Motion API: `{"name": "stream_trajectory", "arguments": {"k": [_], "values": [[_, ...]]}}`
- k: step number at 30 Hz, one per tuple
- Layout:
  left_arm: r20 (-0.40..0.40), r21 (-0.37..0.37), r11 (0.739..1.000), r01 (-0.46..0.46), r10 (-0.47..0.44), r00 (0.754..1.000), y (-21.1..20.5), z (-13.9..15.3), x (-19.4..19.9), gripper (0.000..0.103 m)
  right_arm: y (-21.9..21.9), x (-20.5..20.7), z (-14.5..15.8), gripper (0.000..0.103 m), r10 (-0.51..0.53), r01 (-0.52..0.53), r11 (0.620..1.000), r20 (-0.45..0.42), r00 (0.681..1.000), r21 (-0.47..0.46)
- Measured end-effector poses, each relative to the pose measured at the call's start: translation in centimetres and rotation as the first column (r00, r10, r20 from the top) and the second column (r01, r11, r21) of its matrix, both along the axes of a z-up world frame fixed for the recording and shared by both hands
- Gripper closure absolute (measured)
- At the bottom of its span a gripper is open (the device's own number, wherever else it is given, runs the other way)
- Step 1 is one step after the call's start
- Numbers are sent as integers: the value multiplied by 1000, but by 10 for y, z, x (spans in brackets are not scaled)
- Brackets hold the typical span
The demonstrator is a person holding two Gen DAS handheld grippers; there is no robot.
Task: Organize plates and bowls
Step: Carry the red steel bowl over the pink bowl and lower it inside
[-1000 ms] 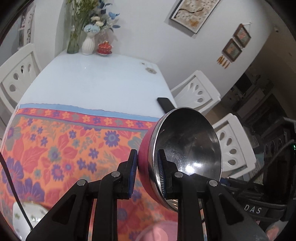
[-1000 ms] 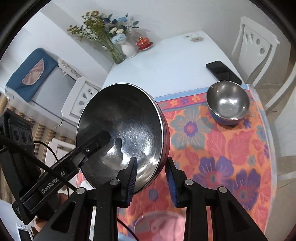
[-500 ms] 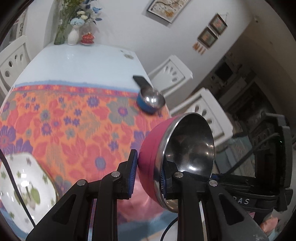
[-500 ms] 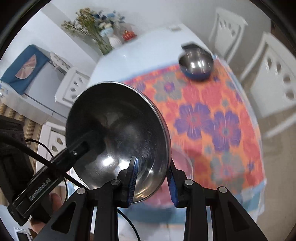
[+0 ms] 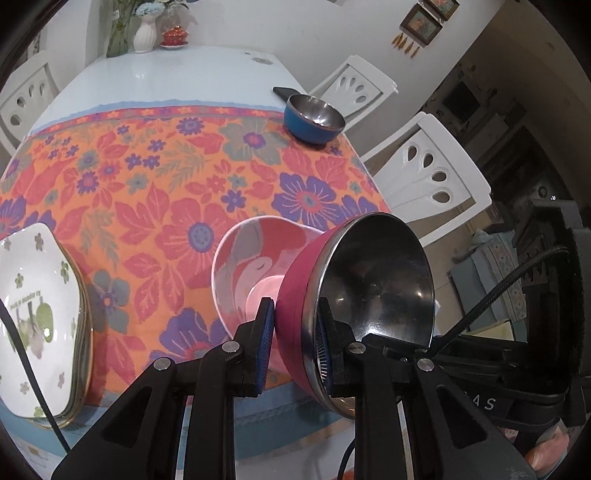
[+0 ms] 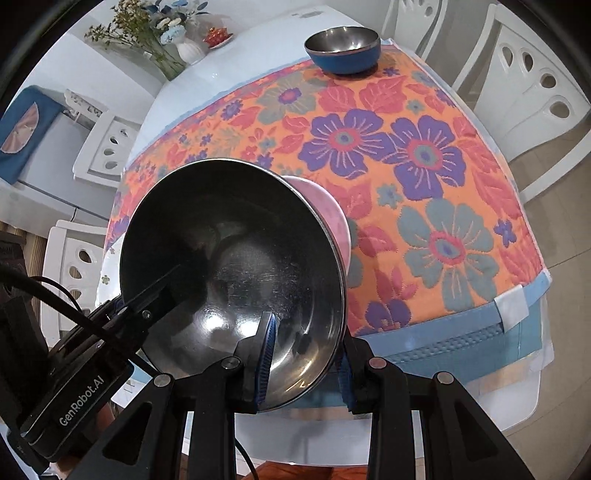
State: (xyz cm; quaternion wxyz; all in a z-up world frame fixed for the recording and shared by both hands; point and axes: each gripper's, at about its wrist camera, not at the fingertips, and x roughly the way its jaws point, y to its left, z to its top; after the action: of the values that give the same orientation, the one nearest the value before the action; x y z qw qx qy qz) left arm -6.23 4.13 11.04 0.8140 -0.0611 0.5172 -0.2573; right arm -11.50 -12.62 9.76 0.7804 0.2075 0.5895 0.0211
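A magenta bowl with a steel lining hangs tilted over the near edge of the flowered cloth. My left gripper is shut on its rim, one pad outside and one inside. My right gripper is shut on the opposite rim of the same bowl. Just beyond and below it sits a pink patterned bowl, partly hidden behind the held bowl in the right wrist view. A blue steel-lined bowl stands at the cloth's far right corner. White flowered plates are stacked at the near left.
A dark phone lies behind the blue bowl. A vase of flowers and a small red dish stand at the table's far end. White chairs line the right side, and another chair stands on the left.
Both grippers have carried the magenta bowl back toward the table's near edge and lower. The pink patterned bowl and the plate stack have come into view close below.
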Motion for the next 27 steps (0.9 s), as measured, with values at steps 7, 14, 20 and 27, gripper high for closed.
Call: {"name": "stream_trajectory", "arguments": {"k": [7, 14, 20, 27], "values": [[-22, 15, 1000, -2, 2, 1000, -4, -11, 6, 84, 2, 3, -6, 73, -2, 2, 1000, -12, 1000, -19], [-41, 30, 1000, -7, 9, 999, -4, -19, 15, 84, 3, 11, -9, 73, 10, -10, 1000, -34, 999, -11], [-31, 90, 996, -28, 31, 999, -4, -23, 23, 75, 4, 15, -9, 73, 22, -23, 1000, -48, 999, -17], [84, 190, 980, -65, 50, 995, -3, -7, 13, 74, 9, 14, -10, 73, 58, -59, 998, -60, 997, -18]]}}
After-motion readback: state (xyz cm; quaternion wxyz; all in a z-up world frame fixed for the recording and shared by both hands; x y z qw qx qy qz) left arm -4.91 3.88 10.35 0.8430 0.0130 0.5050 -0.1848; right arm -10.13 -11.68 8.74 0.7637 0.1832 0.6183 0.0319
